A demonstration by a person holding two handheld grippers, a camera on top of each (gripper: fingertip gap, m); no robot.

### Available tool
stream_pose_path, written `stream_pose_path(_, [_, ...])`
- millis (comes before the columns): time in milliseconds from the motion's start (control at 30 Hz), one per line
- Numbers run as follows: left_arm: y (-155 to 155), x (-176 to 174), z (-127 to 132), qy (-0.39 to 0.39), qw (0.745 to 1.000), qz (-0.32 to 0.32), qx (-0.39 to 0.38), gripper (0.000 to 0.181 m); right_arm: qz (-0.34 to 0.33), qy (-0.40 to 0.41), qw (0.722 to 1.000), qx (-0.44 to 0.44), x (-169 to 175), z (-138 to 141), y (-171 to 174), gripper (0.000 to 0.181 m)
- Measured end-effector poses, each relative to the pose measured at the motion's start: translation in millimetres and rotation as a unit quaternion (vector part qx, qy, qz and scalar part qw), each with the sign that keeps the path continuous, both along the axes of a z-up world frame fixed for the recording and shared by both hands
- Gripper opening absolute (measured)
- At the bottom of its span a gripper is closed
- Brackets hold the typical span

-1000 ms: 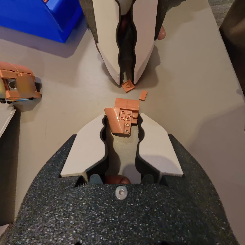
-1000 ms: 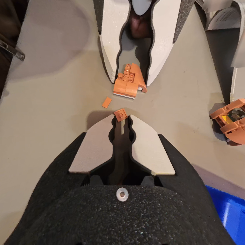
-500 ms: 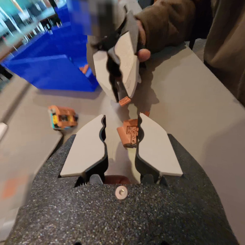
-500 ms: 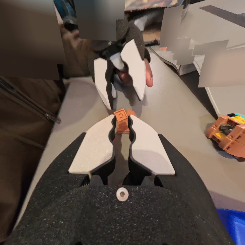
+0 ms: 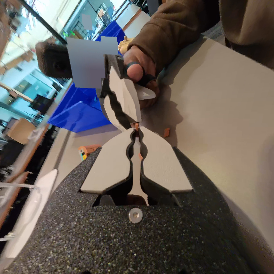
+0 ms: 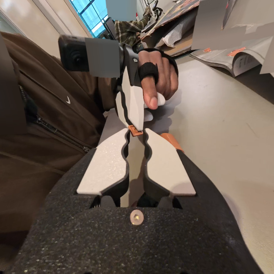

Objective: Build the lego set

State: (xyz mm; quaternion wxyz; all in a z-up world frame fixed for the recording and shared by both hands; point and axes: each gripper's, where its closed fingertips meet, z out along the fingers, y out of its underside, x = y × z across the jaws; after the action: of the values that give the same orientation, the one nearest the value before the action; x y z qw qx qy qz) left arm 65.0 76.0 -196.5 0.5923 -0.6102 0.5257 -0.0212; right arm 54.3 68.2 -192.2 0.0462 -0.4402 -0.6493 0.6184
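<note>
A small square orange plate (image 6: 134,133) is up in the air between both grippers. My right gripper (image 6: 136,131) is shut on it by its sides. My left gripper (image 5: 136,130) comes in from the opposite side, jaws almost together, and pinches the same plate (image 5: 137,126) edge-on at one corner. In the right wrist view the left gripper (image 6: 138,128) points down onto the plate. The orange sloped sub-assembly (image 6: 170,140) lies on the grey table (image 6: 222,133), partly hidden behind my right finger. A loose flat orange tile (image 5: 166,132) lies on the table.
The part-built orange car (image 5: 87,149) stands on the table to the left. A blue bin (image 5: 80,115) is behind it. An open instruction booklet (image 6: 237,63) lies at the far right edge. A person's brown jacket (image 6: 44,118) is close on the left. My two grippers' fingertips are within a few centimetres of each other.
Both grippers have lifted off the table and tilted up. My left gripper has let go of the sub-assembly, which stays on the table, and has shut on the small plate that my right gripper holds.
</note>
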Motion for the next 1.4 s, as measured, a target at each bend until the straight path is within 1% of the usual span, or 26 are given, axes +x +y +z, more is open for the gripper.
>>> stream_pose_path(67, [4,-3,2,-0.057,0.997,0.018,-0.054,0.003,-0.027,0.027,0.999,0.036,-6,-1,8,0.029])
stream_pose_path(100, [6,-5,4,-0.096,0.991,0.025,-0.089,0.003,-0.049,0.050,0.995,0.068,-9,-1,14,0.033])
stream_pose_path(167, [11,-11,9,-0.181,0.969,0.047,-0.160,0.003,-0.101,0.115,0.976,0.155,-15,3,30,0.044])
stream_pose_path(200, [15,-16,10,-0.226,0.951,0.062,-0.200,0.003,-0.124,0.150,0.959,0.204,-17,6,37,0.045])
stream_pose_path(233, [18,-19,10,-0.273,0.927,0.075,-0.247,0.003,-0.144,0.184,0.938,0.258,-18,8,44,0.045])
stream_pose_path(267, [21,-23,11,-0.324,0.896,0.084,-0.292,0.003,-0.157,0.215,0.913,0.309,-18,11,47,0.045])
stream_pose_path(333, [23,-28,18,-0.424,0.834,0.076,-0.346,0.003,-0.167,0.261,0.867,0.391,-18,13,46,0.042])
stream_pose_path(400, [25,-31,23,-0.493,0.780,0.066,-0.380,0.003,-0.173,0.283,0.829,0.451,-22,13,42,0.039])
stream_pose_path(433, [26,-32,25,-0.516,0.759,0.061,-0.392,0.003,-0.176,0.289,0.813,0.474,-24,12,41,0.039])
stream_pose_path(467, [26,-32,26,-0.532,0.745,0.056,-0.399,0.003,-0.177,0.296,0.800,0.491,-26,12,39,0.039])
stream_pose_path(500, [26,-32,26,-0.541,0.736,0.053,-0.404,0.003,-0.182,0.302,0.790,0.502,-27,14,37,0.038])
stream_pose_path(533, [26,-31,26,-0.543,0.732,0.053,-0.408,0.003,-0.188,0.306,0.784,0.506,-29,16,37,0.037])
stream_pose_path(733, [25,-29,23,-0.545,0.725,0.055,-0.417,0.003,-0.197,0.318,0.794,0.479,-29,23,34,0.031])
stream_pose_path(900, [25,-25,23,-0.545,0.723,0.051,-0.422,0.003,-0.183,0.314,0.806,0.467,-28,20,30,0.029])
stream_pose_path(933, [25,-24,23,-0.545,0.722,0.049,-0.423,0.003,-0.181,0.313,0.806,0.468,-28,19,30,0.028])
stream_pose_path(1000, [24,-22,23,-0.544,0.722,0.045,-0.424,0.003,-0.177,0.311,0.807,0.470,-28,17,29,0.018])
stream_pose_path(1067, [23,-21,24,-0.544,0.724,0.039,-0.423,0.003,-0.176,0.312,0.811,0.463,-27,18,28,0.016])
stream_pose_path(1133, [21,-19,26,-0.538,0.733,0.027,-0.416,0.003,-0.174,0.310,0.821,0.446,-25,20,27,0.016])
stream_pose_path(1167, [20,-18,26,-0.527,0.743,0.022,-0.412,0.004,-0.175,0.308,0.826,0.437,-24,21,28,0.016])
stream_pose_path(1200, [19,-19,24,-0.508,0.759,0.026,-0.407,0.009,-0.181,0.307,0.831,0.428,-22,23,31,0.016])
stream_pose_path(1267, [20,-26,12,-0.447,0.802,0.058,-0.392,0.028,-0.192,0.301,0.842,0.404,-19,26,40,0.016])
stream_pose_path(1333, [19,-35,-5,-0.352,0.855,0.101,-0.368,0.041,-0.204,0.296,0.856,0.372,-14,31,49,0.016])
stream_pose_path(1400, [14,-38,-27,-0.226,0.900,0.129,-0.351,0.050,-0.207,0.288,0.873,0.337,-10,32,54,0.016])
